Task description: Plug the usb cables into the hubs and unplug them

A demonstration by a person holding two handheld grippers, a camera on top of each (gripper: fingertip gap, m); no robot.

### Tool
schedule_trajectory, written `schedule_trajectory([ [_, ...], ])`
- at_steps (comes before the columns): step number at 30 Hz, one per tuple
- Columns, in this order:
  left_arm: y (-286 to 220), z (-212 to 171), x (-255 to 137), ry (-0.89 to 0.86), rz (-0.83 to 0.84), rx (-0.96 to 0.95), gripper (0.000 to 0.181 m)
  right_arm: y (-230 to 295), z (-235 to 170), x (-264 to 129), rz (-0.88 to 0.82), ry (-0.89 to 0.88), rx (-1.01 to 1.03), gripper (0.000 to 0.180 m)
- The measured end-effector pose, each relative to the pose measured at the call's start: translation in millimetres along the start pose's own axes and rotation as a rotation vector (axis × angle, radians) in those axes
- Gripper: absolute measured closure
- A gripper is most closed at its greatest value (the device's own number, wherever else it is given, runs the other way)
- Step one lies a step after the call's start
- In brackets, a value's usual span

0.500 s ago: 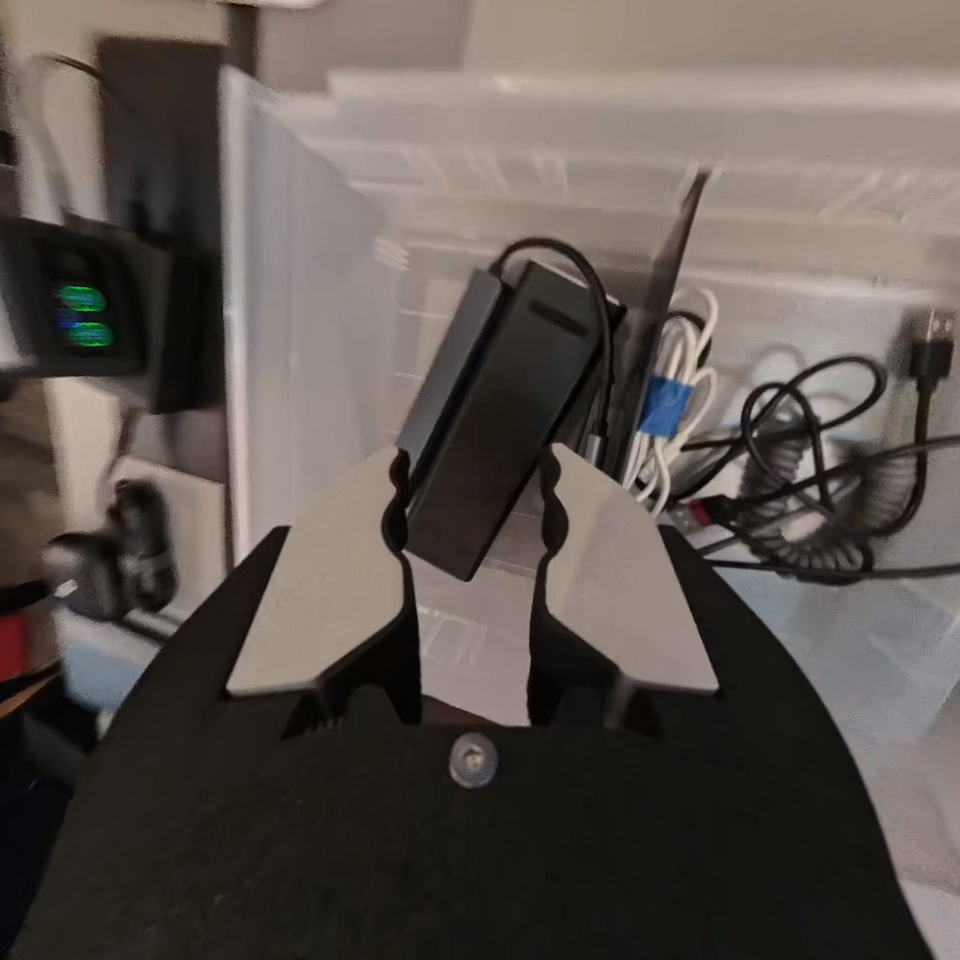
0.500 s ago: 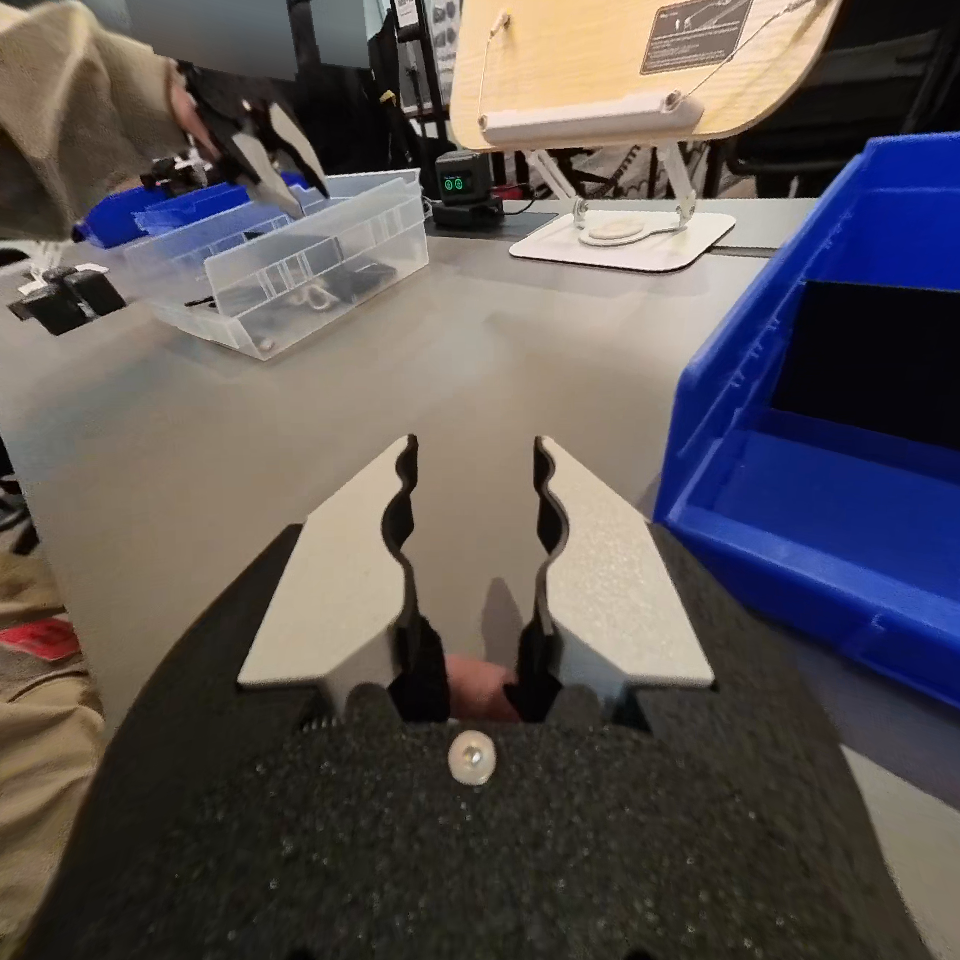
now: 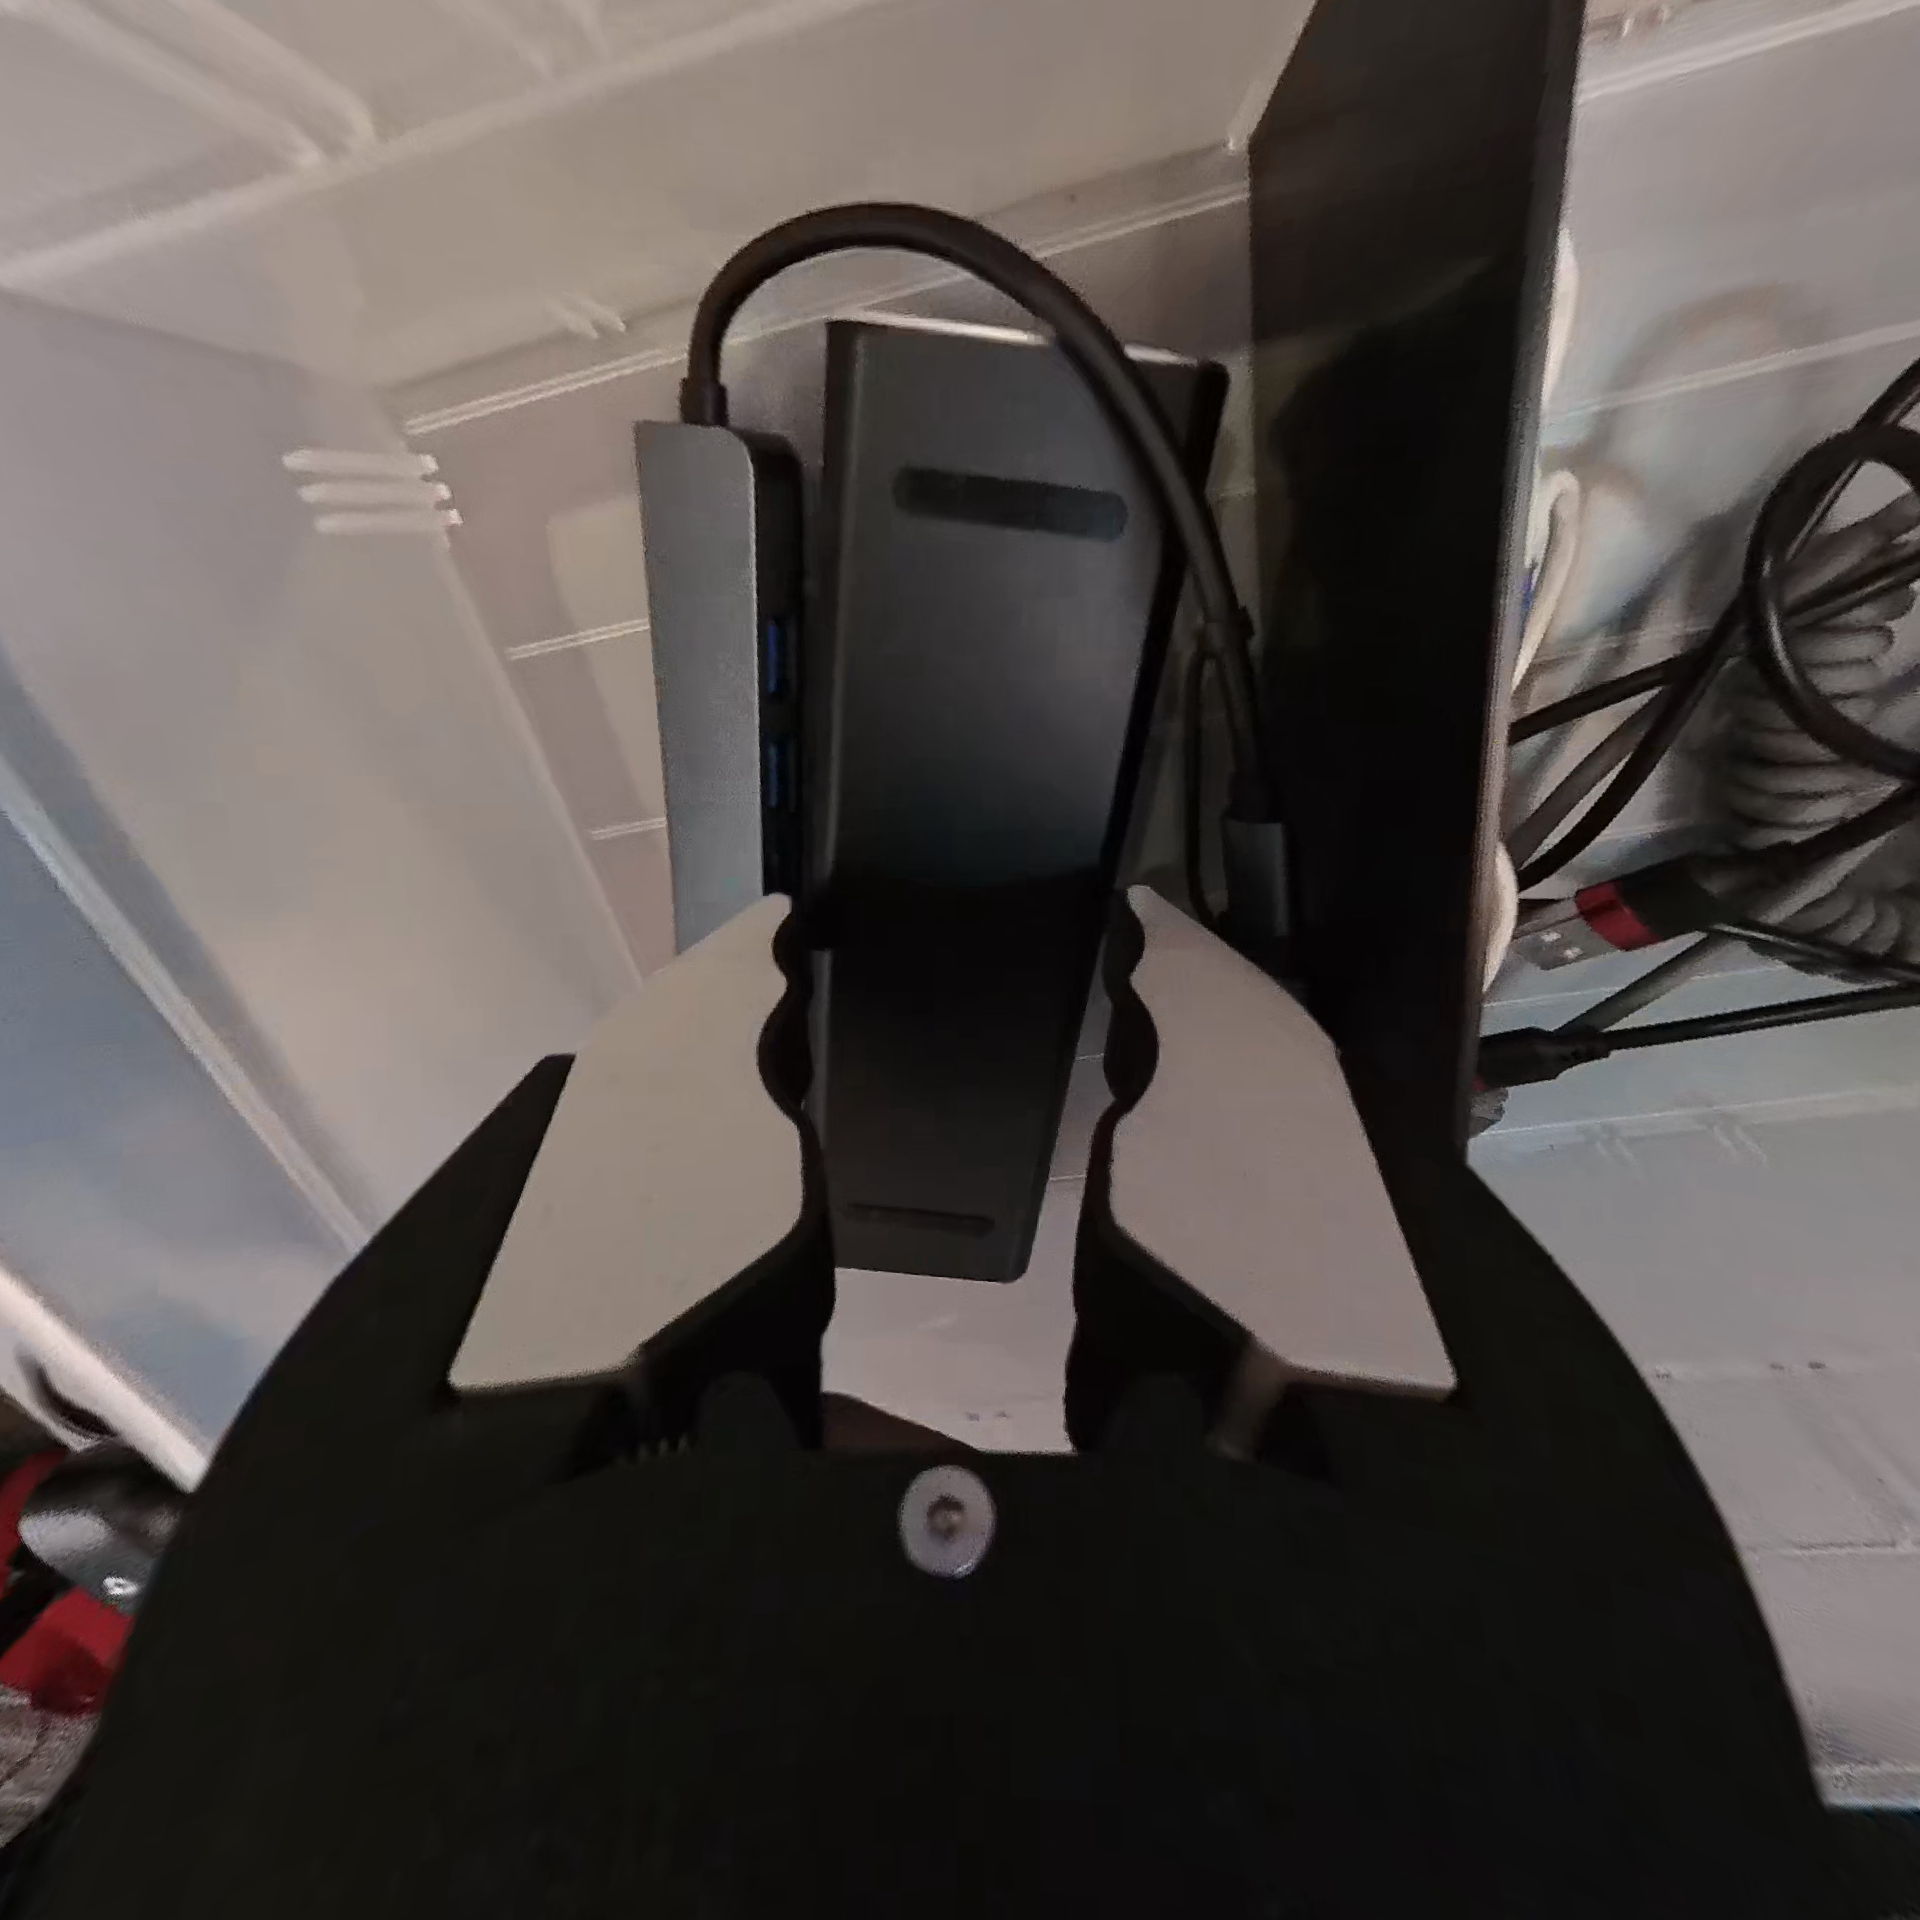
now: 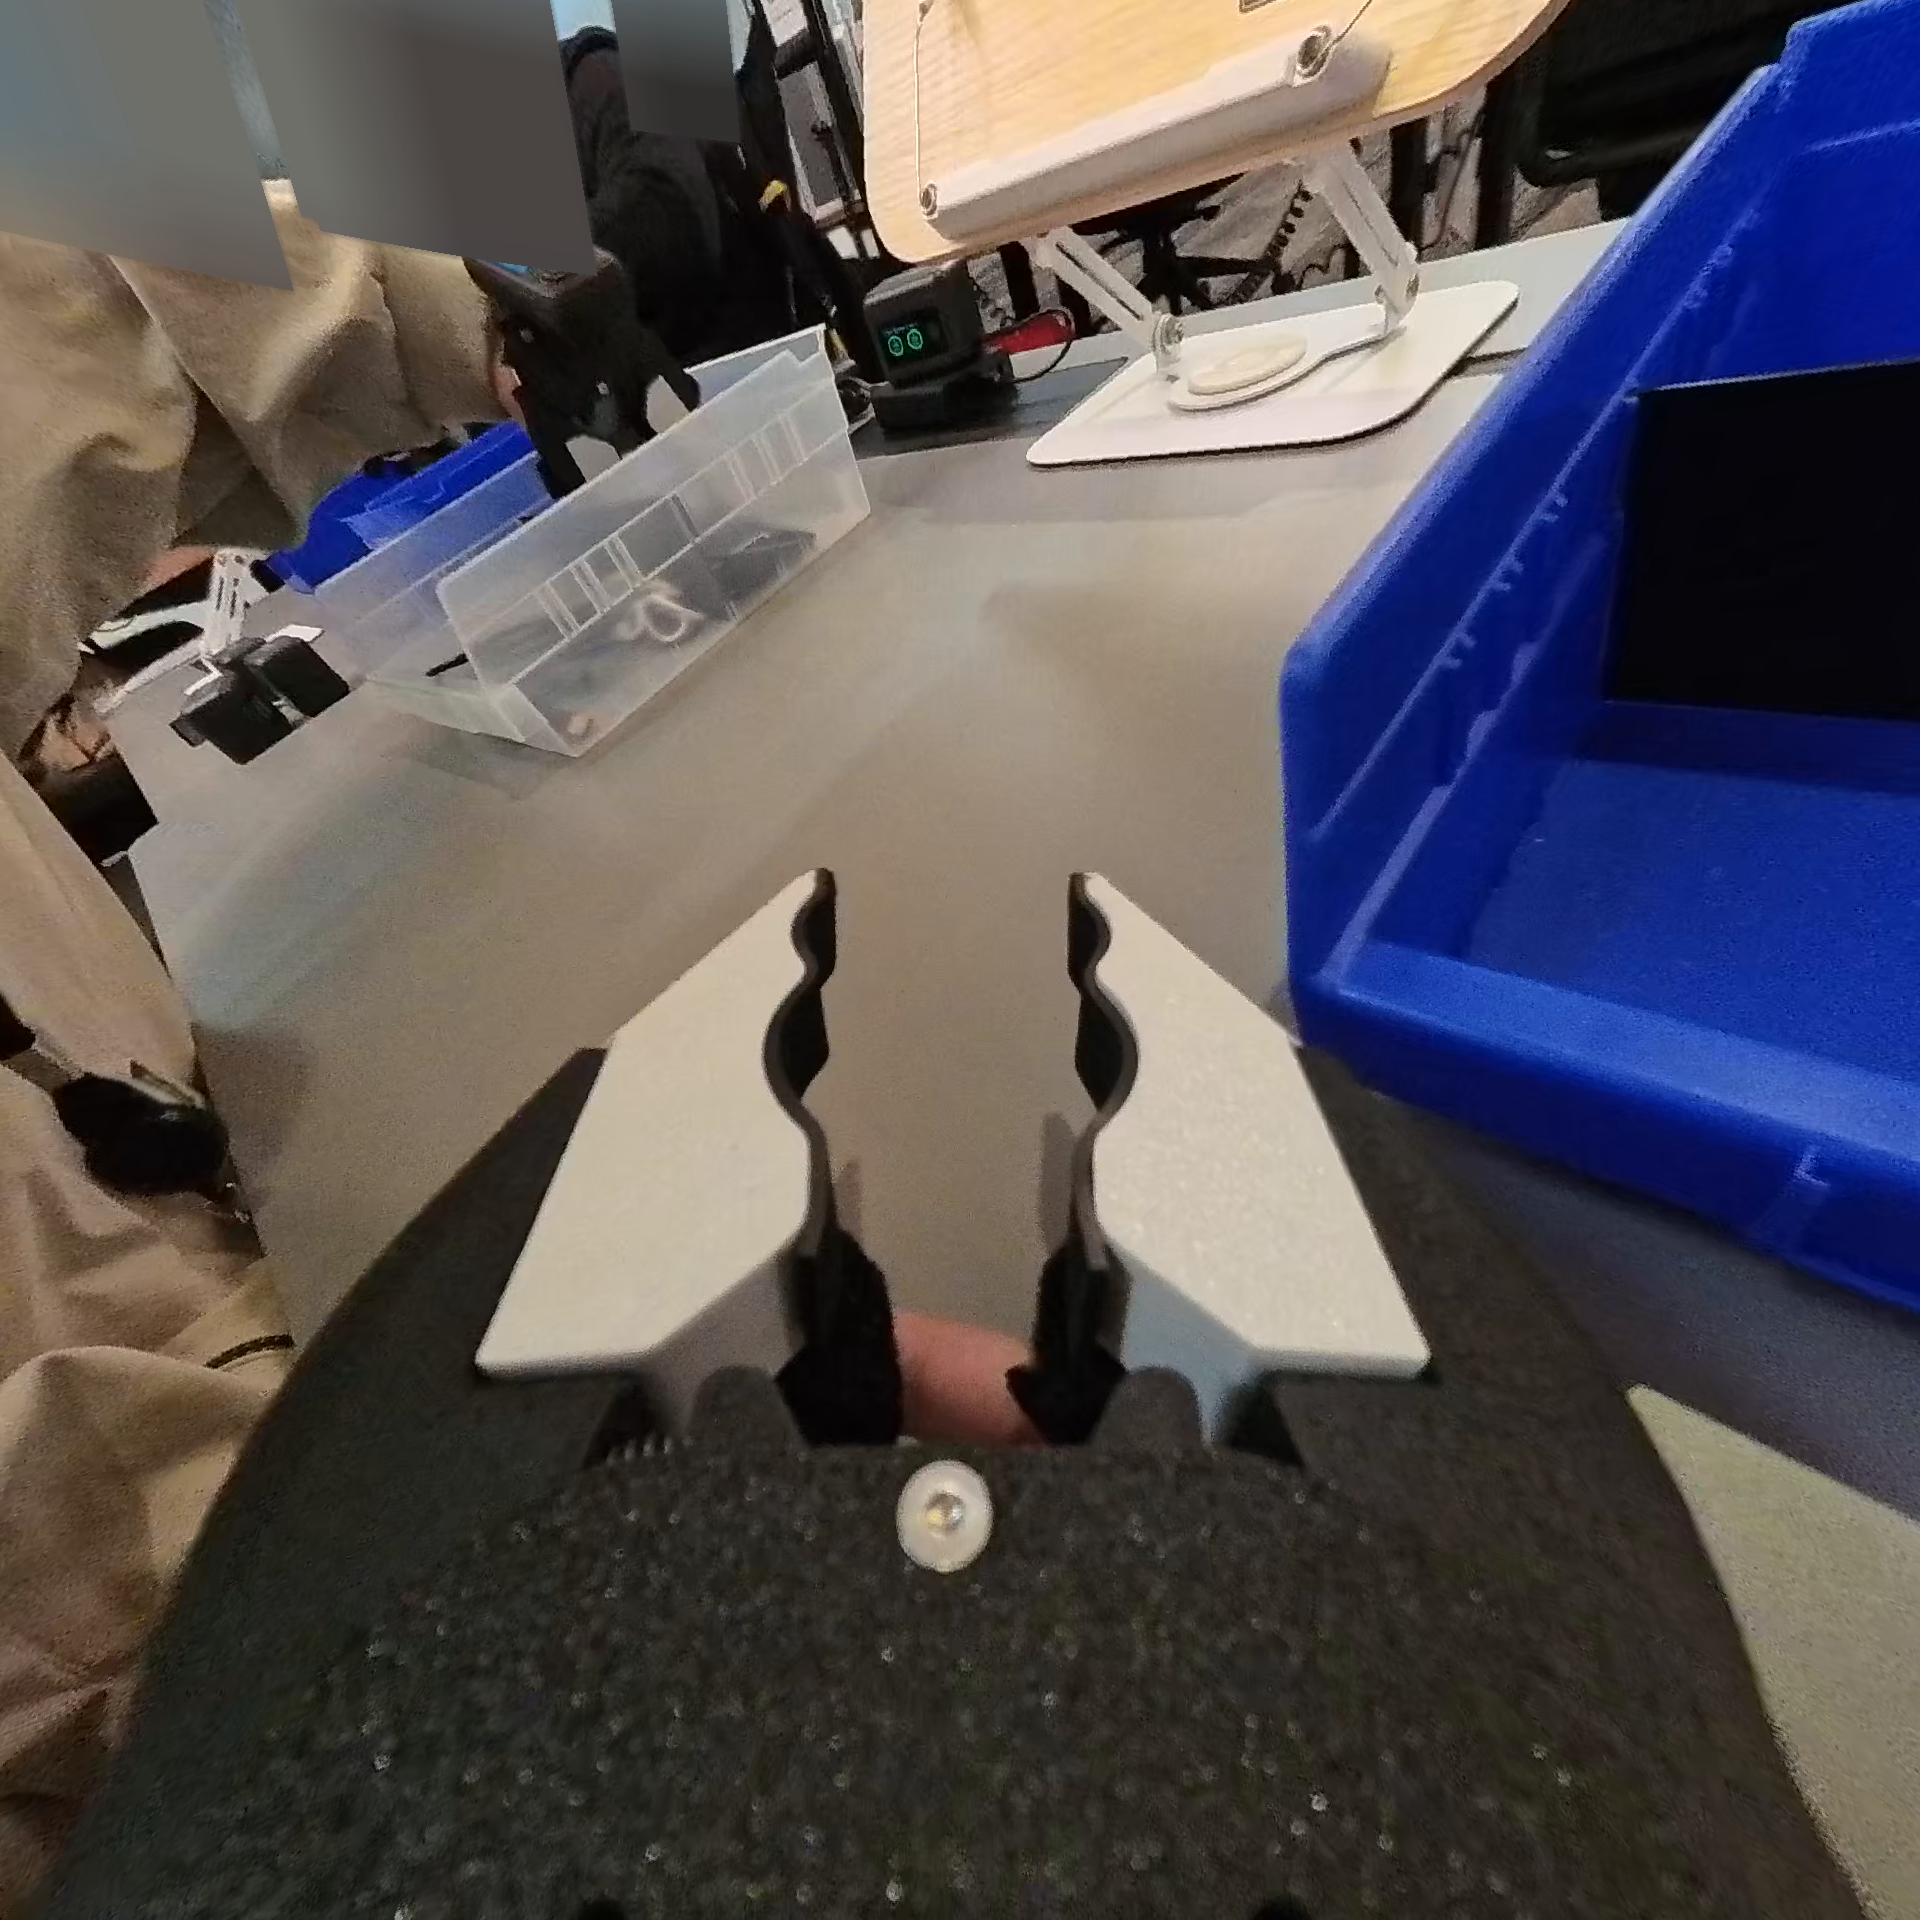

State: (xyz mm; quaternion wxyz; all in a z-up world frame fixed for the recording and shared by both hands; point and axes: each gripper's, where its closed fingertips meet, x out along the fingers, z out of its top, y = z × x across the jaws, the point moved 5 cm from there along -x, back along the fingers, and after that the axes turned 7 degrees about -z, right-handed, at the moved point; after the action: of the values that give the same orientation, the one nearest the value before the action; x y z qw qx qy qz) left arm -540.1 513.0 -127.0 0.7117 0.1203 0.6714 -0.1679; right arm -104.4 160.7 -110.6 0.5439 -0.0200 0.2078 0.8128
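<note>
Inside the clear plastic organiser box [image 3: 312, 727], my left gripper [image 3: 951, 997] has its fingers set either side of a dark grey hub [image 3: 966, 748] that stands on end in a compartment. The fingers lie against or just beside the hub's long sides; I judge the grip closed on it, though the contact edges are in shadow. A second, lighter grey hub [image 3: 707, 665] stands just behind it on the left, showing blue ports. A short black lead [image 3: 935, 239] loops over the top of both. A dark divider [image 3: 1392, 571] separates this compartment from the one holding the cables [image 3: 1787, 665], a loose tangle of black and coiled leads with a red-collared plug [image 3: 1605, 920].

My right gripper [image 4: 951, 1039] hovers over bare table [image 4: 727, 831], fingers apart and holding nothing, just beside a blue bin [image 4: 1558, 935]. The organiser box appears well away on its far left.

Step in hand, as I judge it: fetching a hub out of the box. No cable is plugged in yet, so the task is at its start.

The next move calls for a straight lift clear of the divider and the neighbouring hub, with care that the looped lead does not drag the second hub along. The right gripper must then go for a cable.
</note>
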Motion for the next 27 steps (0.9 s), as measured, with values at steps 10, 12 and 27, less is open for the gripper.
schedule_trajectory([
  [10, -1, 4, 6, 0.186, -0.039, 0.135, 0.126, 13, -4, 1, 0.075, 0.025, -0.015, 0.135],
  [12, 0, 5, 6, 0.212, -0.077, 0.132, 0.125, 15, -4, 0, 0.087, 0.03, -0.013, 0.135],
  [27, -14, 21, -136, -0.113, 0.379, -0.098, 0.125, 35, 9, -8, 0.175, -0.033, -0.015, 0.135],
])
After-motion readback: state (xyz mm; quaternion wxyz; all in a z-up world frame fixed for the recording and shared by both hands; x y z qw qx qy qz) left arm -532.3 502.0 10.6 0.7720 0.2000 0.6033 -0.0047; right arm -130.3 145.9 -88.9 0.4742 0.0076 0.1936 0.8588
